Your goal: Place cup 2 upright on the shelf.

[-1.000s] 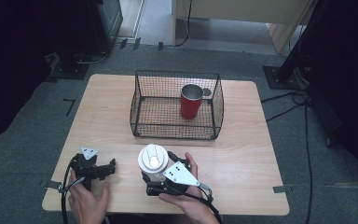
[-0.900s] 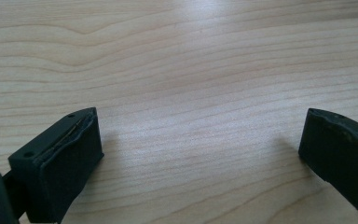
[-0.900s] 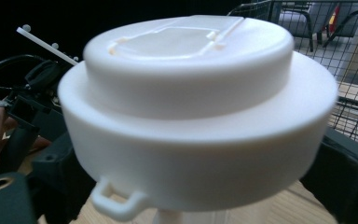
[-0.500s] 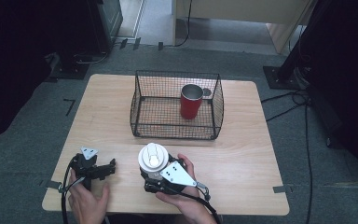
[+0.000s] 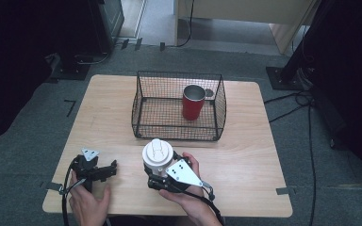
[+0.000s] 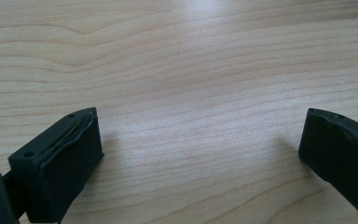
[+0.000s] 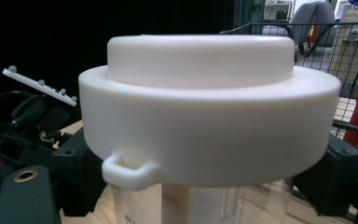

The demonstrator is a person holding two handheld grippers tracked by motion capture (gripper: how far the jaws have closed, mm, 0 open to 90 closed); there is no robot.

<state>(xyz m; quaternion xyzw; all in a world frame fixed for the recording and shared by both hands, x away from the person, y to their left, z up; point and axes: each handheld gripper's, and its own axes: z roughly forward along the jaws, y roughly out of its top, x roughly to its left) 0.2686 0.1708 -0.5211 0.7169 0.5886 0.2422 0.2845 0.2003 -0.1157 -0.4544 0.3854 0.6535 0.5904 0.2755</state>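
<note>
Closing of the right gripper is the one change being recorded against the earlier high view: its jaws, then standing wide around the white-lidded container, have just been closing and are now being pressed on the clear body just under the lid, as is being shown in the right gripper view, where a black pad is being seen at each side of the container. Item location: the container is being kept upright on the wooden table, near the front edge, just in front of the wire basket, in which a red cup is standing. The left gripper is being held low over bare tabletop with its jaws wide apart and nothing between them, as is being confirmed in the left gripper view. Handling notes, offered as judgement: the container is being taken for a light, rigid plastic vessel, apparently empty; its smooth clear wall is likely being found slippery, and the broad lid with its small side loop may be loose. Hold is best being taken on the body beneath the overhanging lid, not on the lid itself.
</note>
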